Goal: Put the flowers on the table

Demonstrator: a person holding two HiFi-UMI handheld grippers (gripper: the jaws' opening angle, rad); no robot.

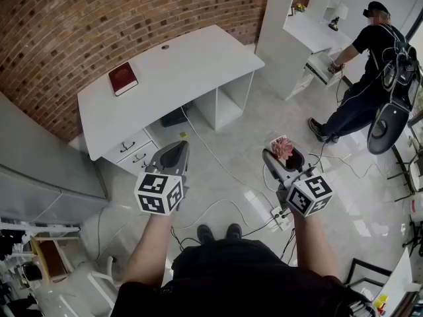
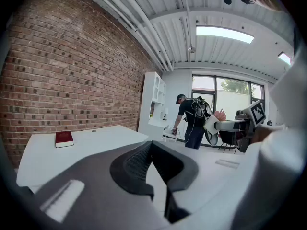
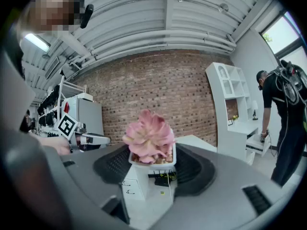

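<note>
The right gripper (image 3: pixel 152 175) has its jaws spread wide and pressed against the two sides of a small white pot (image 3: pixel 152 160). The flowers (image 3: pixel 149 137), a pink rosette, sit upright above the rim. Gripping the pot rather than the bloom makes sense to me: the petals are spared, and the flat sides give the pads something firm to press on. Held level like this, whatever fills the pot is unlikely to spill.

The left gripper (image 2: pixel 156 172) has its jaws drawn together with nothing between them. It is held out beside the other one at about the same height, and I take it to be idle, kept clear since one gripper is enough for so small a pot.

Both grippers hang in the air over the pale floor (image 1: pixel 231 177), where cables run to a power strip (image 1: pixel 281 216) near the person's feet. So the flowers are up in the right gripper, not on anything, and well apart from the white worktop (image 1: pixel 192 61) against the brick wall. Only a red book (image 1: pixel 123 78) lies there, toward its left end, so most of the surface is free for setting the pot down. I judge the carry has yet to reach it.

Off to the right another person (image 1: pixel 370 71) stands at a white shelf unit (image 1: pixel 284 25), out of the path.
</note>
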